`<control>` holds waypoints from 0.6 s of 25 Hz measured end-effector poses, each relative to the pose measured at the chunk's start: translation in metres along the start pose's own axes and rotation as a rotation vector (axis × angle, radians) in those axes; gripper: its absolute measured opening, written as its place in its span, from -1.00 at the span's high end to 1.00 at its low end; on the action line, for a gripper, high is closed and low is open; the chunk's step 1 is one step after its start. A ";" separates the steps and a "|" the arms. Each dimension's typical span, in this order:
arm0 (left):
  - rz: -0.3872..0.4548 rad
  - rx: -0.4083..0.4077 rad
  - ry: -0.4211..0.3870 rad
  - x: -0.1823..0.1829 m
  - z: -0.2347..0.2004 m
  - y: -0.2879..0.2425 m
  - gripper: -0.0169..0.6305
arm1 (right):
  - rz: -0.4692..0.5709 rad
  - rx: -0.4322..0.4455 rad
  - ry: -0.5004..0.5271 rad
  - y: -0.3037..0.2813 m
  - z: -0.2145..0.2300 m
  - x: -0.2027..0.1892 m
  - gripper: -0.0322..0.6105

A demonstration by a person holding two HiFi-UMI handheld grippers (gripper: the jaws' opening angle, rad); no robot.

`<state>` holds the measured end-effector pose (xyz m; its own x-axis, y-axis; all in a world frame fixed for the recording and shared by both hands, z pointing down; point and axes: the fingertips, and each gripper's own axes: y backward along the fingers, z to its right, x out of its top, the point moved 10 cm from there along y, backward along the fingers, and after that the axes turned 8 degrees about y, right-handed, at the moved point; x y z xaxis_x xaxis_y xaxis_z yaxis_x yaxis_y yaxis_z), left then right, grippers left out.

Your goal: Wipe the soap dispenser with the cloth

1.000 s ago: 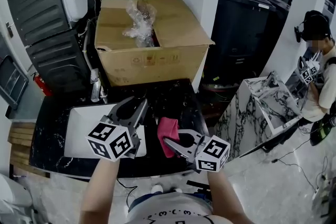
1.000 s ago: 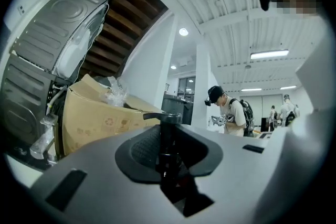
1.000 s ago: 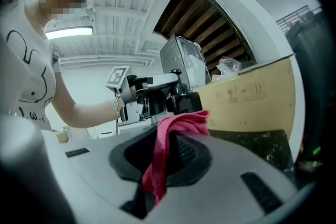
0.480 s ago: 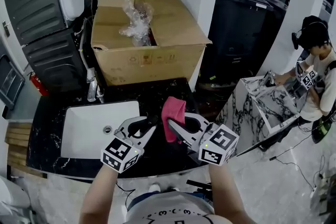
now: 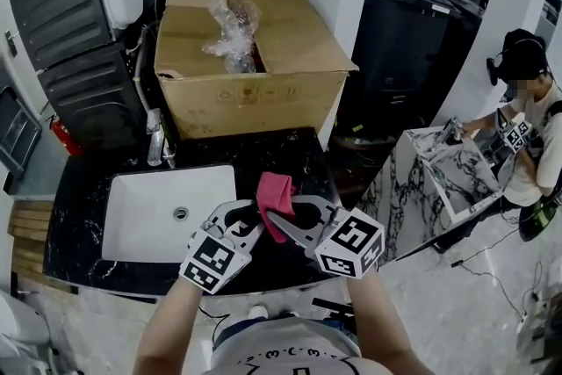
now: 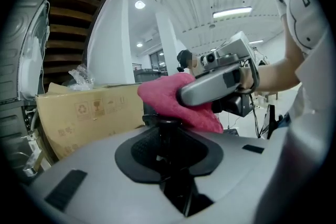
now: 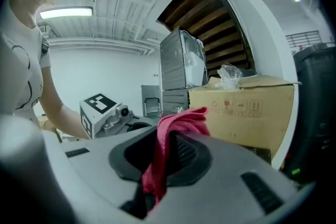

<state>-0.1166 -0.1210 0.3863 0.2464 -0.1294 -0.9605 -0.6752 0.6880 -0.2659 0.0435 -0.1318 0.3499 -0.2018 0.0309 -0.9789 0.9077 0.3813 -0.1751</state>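
One: Which claw has what?
Two: The left claw (image 5: pixel 244 222) is closed on the soap dispenser (image 6: pixel 167 136), the black thing standing up between its jaws. The right claw (image 5: pixel 283 222) is pinched tight on the pink cloth (image 5: pixel 275 192).
One: Where is the soap dispenser?
Two: Over the dark counter (image 5: pixel 88 224), just right of the white sink (image 5: pixel 132 206) and near the front edge. From above it is too dark to pick out well. The cloth seems to touch its top.
One: So has the wiping begun?
Two: I think it is only starting. The cloth is at the top and nowhere lower.
One: What could go wrong?
Two: If the right claw rubs too hard, the soap dispenser could tip or slide out of the left jaws. It is near the edge, so it might fall to the floor. A push down on the top might also squirt soap out.
One: What changed from a second ago?
Two: Back then the left claw was higher and hid part of the sink, and the cloth hung apart from it. Now the left claw is lower, most of the sink shows, and the cloth has come over to it. The left jaws are as wide as before.
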 end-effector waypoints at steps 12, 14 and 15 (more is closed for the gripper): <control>-0.045 0.022 -0.064 -0.004 -0.001 0.003 0.65 | -0.125 0.045 -0.031 -0.029 0.009 0.011 0.72; -0.051 0.027 -0.078 -0.004 -0.001 0.004 0.65 | -0.157 0.043 -0.019 -0.037 0.012 0.016 0.72; -0.051 0.029 -0.077 -0.004 -0.001 0.004 0.65 | -0.168 0.042 -0.014 -0.042 0.014 0.018 0.72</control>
<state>-0.1210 -0.1189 0.3889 0.3333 -0.1103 -0.9363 -0.6402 0.7026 -0.3107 0.0070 -0.1600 0.3380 -0.3473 -0.0437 -0.9367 0.8760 0.3414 -0.3407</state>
